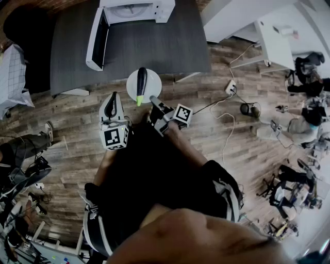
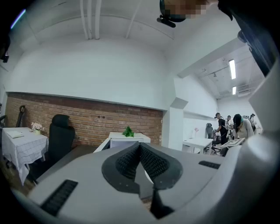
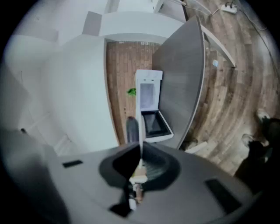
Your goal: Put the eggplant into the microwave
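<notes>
A dark eggplant (image 1: pixel 141 82) with a green tip lies on a small white plate (image 1: pixel 152 88), held in the air in front of the dark table (image 1: pixel 154 46). My right gripper (image 1: pixel 153 99) is shut on the plate's near rim. In the right gripper view that rim (image 3: pixel 140 127) shows as a thin white line between the jaws, with the eggplant (image 3: pixel 132 130) just beyond. The white microwave (image 1: pixel 136 10) stands at the table's far side, its door (image 1: pixel 97 38) swung open to the left. My left gripper (image 1: pixel 110 103) hovers left of the plate, shut and empty.
A black office chair (image 2: pixel 59 135) and a table with a white cloth (image 2: pixel 22 144) stand to the left. A power strip with cables (image 1: pixel 230 87) lies on the wooden floor to the right. People stand far off on the right (image 2: pixel 238 127).
</notes>
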